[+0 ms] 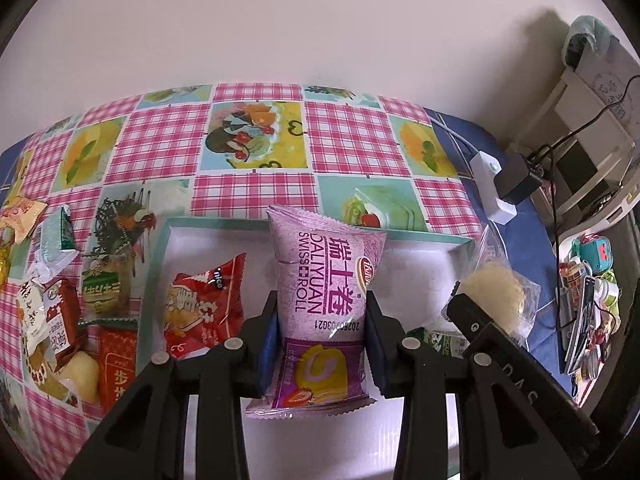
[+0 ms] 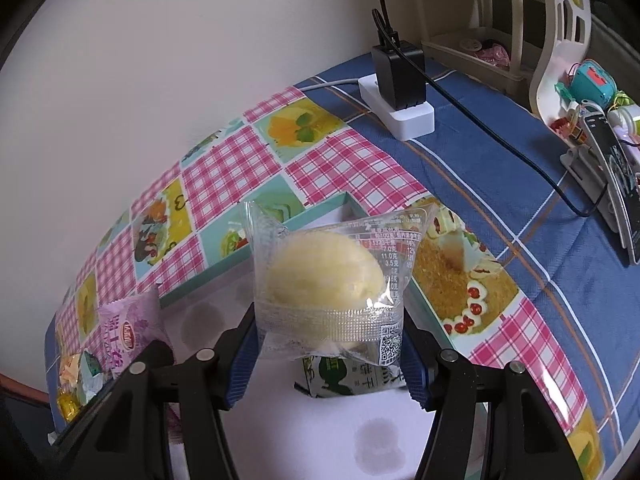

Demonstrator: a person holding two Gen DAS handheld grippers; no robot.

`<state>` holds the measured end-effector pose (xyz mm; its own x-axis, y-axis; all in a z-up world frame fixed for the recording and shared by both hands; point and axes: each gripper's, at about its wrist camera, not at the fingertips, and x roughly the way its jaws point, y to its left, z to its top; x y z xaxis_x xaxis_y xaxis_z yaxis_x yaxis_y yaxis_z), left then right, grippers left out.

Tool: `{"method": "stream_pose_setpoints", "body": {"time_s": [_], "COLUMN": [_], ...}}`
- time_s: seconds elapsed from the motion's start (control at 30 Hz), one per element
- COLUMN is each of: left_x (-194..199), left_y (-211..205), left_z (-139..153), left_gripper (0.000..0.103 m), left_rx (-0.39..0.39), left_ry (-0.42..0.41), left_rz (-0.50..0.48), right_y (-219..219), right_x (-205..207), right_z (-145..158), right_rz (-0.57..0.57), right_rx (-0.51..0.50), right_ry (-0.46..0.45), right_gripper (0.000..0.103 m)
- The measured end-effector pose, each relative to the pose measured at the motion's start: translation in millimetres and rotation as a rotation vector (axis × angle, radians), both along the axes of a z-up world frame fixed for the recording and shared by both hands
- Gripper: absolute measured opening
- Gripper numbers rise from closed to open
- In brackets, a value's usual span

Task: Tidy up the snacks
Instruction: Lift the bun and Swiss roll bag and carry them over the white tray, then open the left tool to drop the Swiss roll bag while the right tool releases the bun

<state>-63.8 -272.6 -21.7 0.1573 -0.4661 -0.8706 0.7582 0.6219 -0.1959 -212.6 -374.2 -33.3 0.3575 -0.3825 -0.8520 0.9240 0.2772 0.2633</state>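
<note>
My left gripper [image 1: 322, 344] is shut on a purple Swiss roll packet [image 1: 326, 280], held upright over the white tray [image 1: 420, 256] with a teal rim. A red snack packet [image 1: 206, 306] lies in the tray's left part. My right gripper [image 2: 326, 356] is shut on a clear packet with a yellow cake [image 2: 326, 276], above the same white tray [image 2: 312, 216]. A green and white packet [image 2: 348, 376] lies in the tray under the cake. The cake packet [image 1: 494, 294] and right gripper show at the right in the left wrist view; the purple packet [image 2: 128, 330] shows at lower left in the right wrist view.
Several loose snack packets [image 1: 52, 276] lie on the checked tablecloth left of the tray. A white power strip with a black charger [image 2: 400, 92] and its cable sit on the blue cloth to the right. A white shelf and small toys [image 2: 592, 92] stand at far right. A wall runs behind.
</note>
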Motion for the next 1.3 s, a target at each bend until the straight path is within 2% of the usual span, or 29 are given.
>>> {"method": "stream_pose_setpoints", "body": {"time_s": [0.7,0.87,1.3], "left_x": [5,6,8], "left_y": [-3,-2,4], "left_z": [-8,-3,21], "left_gripper": [0.042,0.05,0.051], "left_rx": [0.023,0.014,-0.011], "left_ry": [0.015,0.021,0.012], "left_rz": [0.007,0.01,0.019], "right_y": [-4,-4,-2], "right_x": [5,3,9], "right_z": [-15,-15,-16], "right_rz": [0.013,0.005,0.033], "right_rx": [0.023,0.03,0.032], "right_ry": [0.006,0.006,0.025], "right_gripper": [0.065,0.065,0.067]}}
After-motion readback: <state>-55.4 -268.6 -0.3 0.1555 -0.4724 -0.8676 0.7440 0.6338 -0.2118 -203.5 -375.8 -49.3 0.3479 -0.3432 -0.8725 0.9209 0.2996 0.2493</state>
